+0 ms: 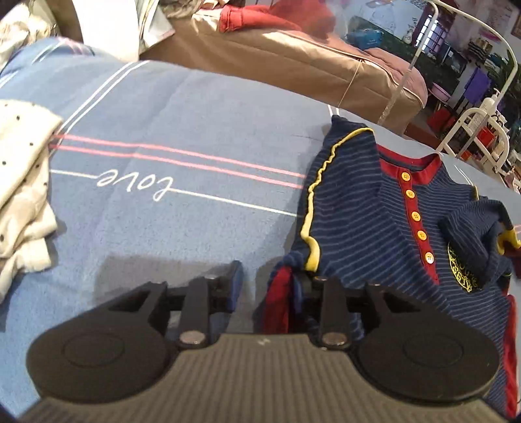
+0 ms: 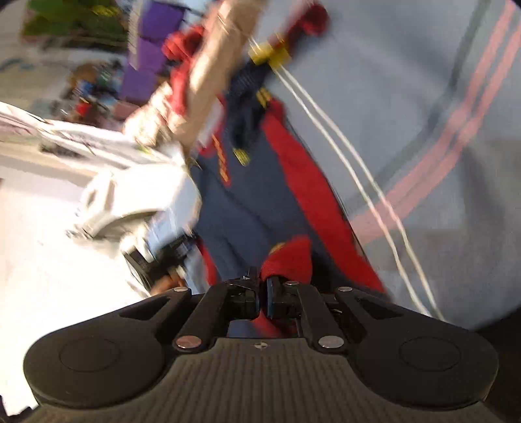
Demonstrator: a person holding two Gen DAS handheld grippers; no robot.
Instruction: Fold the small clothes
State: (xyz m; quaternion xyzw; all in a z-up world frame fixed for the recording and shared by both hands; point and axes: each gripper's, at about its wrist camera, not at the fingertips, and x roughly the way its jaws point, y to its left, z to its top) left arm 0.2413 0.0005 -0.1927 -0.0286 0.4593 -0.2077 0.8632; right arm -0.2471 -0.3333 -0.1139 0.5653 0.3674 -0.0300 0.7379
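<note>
A navy striped baby romper (image 1: 384, 224) with red collar, yellow buttons and yellow sleeve trim lies on the blue bedspread (image 1: 182, 107) at the right of the left wrist view. My left gripper (image 1: 270, 276) is open; its right finger is under the romper's bunched lower edge, its left finger (image 1: 232, 279) is bare. In the blurred right wrist view my right gripper (image 2: 263, 294) is shut on the romper's red cuff (image 2: 288, 257), with the garment (image 2: 260, 195) stretching away above the bedspread (image 2: 407, 97).
A cream dotted garment (image 1: 22, 182) lies bunched at the left. A tan zipped bag (image 1: 293, 61) with red clothes (image 1: 260, 16) on it lies behind. A white rack (image 1: 482, 130) stands beyond the bed's right edge. The other handheld device (image 2: 156, 221) shows at the left.
</note>
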